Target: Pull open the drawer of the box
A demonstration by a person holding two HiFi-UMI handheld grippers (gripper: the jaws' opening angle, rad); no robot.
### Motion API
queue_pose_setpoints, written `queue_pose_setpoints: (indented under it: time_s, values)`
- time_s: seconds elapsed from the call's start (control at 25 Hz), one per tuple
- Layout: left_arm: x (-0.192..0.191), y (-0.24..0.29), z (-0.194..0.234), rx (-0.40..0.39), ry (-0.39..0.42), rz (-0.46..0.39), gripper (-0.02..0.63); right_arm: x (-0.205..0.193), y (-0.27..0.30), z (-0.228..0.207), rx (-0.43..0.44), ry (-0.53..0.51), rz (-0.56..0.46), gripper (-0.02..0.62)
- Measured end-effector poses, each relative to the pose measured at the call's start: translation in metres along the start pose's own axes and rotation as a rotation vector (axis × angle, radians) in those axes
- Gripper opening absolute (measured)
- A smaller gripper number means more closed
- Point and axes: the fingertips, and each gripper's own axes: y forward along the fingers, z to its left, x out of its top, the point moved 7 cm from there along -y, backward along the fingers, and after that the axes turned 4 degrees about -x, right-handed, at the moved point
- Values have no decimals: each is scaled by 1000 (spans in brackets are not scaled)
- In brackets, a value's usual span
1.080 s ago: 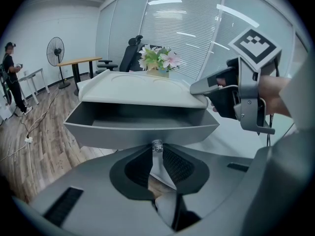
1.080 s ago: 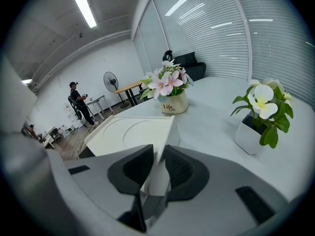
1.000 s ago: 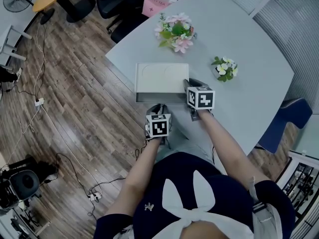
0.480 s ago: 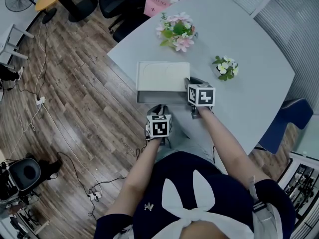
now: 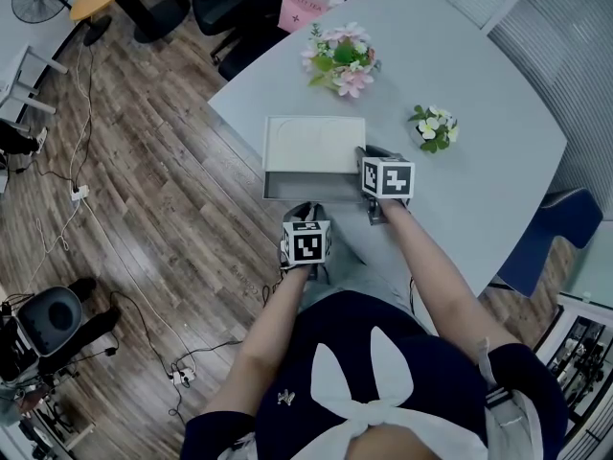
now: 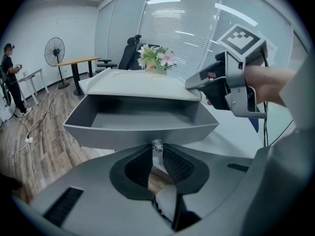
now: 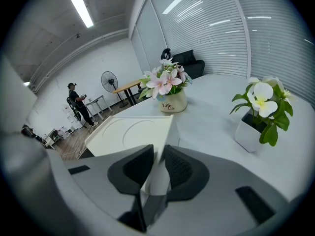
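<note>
Grey drawer (image 6: 138, 132) gapes, left gripper (image 6: 156, 151) seemingly pinching knob (image 6: 157, 145), right gripper (image 7: 156, 154) clamping box (image 7: 130, 132).

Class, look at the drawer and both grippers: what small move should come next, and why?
Probably open the left gripper's jaws to let go of the knob. The drawer already stands well out of the box, with its empty inside showing, while the right gripper clamps the box's corner to steady it.
</note>
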Motion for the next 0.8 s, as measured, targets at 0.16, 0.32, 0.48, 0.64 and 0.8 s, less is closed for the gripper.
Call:
queue_pose_setpoints:
  time_s: [0.16, 0.32, 0.48, 0.64, 0.8]
  values:
    - [-6, -1, -2, 1, 2, 3, 78, 0, 0, -1, 0, 6, -4, 80]
    - [-9, -2, -3, 3, 5, 1, 78, -1, 1, -2, 3, 12, -5, 80]
    - [-15, -5, -4, 2, 1, 9, 78, 0, 0, -2, 8, 20, 0, 80]
    - [-15, -6, -3, 3, 5, 4, 78, 0, 1, -2, 14, 26, 5, 80]
    - [-18, -7, -5, 1, 1, 7, 78, 0, 0, -2, 13, 28, 4, 80]
